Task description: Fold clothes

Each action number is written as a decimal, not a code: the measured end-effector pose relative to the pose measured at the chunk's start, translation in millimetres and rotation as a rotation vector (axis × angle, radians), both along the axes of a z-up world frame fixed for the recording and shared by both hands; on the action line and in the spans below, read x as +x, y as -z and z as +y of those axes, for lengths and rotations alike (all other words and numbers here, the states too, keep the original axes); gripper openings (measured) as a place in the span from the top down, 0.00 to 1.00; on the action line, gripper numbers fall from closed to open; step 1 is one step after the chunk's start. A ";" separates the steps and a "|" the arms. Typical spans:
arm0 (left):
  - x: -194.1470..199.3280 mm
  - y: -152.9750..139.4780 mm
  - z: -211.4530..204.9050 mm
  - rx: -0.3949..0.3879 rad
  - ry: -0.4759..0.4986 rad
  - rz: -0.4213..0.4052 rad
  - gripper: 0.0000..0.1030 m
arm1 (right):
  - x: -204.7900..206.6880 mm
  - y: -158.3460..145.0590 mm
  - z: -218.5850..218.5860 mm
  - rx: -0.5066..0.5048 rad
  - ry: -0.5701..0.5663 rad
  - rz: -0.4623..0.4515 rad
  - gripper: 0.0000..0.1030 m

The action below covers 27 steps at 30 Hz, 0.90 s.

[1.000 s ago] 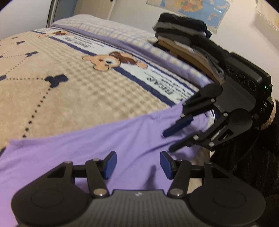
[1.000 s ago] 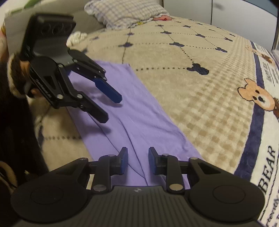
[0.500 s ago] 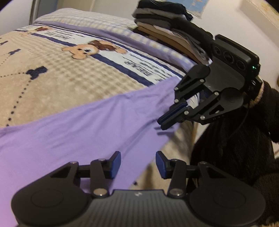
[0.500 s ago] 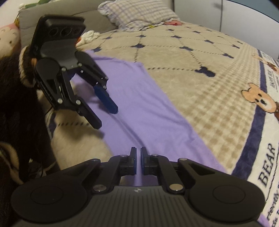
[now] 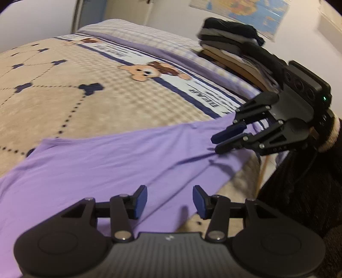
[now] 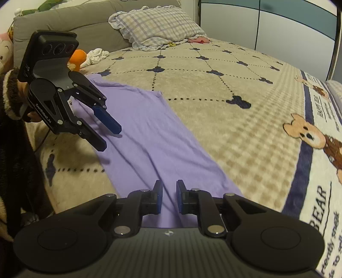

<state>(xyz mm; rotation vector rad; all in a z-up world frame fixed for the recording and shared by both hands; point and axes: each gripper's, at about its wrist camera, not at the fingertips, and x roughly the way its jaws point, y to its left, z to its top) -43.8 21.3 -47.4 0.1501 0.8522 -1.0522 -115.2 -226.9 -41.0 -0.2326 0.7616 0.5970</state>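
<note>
- On the bed, a long purple cotton garment (image 6: 149, 136) lay flattened into a strip along the near edge of the beige teddy-bear-print blanket (image 6: 235, 132), already narrowed lengthwise, to judge by the seam-like crease down its middle.
- The strip's long axis ran from one gripper to the other: the right gripper (image 6: 168, 197) sat over one short end, the left gripper (image 5: 170, 202) over the other.
- The left gripper's jaws stood wide apart, hovering just above the cloth near its edge and holding nothing.
- The right gripper's jaws were narrow but not closed, a slim gap showing between the blue pads (image 6: 159, 196). No cloth appeared clamped there (the left wrist view showed its fingertips low at the fabric, where contact was hard to judge).
- Each end lay directly below its own gripper, so neither hand looked nearer to the work; the likely next fold would carry one short end along the long axis toward the other.
- A stack of folded dark and tan clothes (image 5: 230, 47) sat farther back on the bed, well apart from the purple piece.
- A plaid pillow (image 6: 158, 25) rested near the grey headboard (image 6: 85, 19).
</note>
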 end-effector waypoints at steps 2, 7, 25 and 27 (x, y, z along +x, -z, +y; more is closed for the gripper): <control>3.8 0.8 4.8 -0.003 -0.033 -0.005 0.52 | 7.3 2.9 6.3 -0.006 -0.005 0.004 0.85; 8.4 3.0 11.5 0.005 -0.058 -0.014 0.51 | 20.1 7.0 20.7 -0.023 -0.034 0.015 0.85; -4.0 -6.9 60.8 -0.007 -0.095 -0.038 0.51 | -14.2 -0.6 22.7 0.022 -0.231 0.022 0.99; -6.1 -8.3 65.2 -0.006 -0.082 -0.032 0.50 | -18.4 -1.5 21.6 0.034 -0.251 0.032 0.99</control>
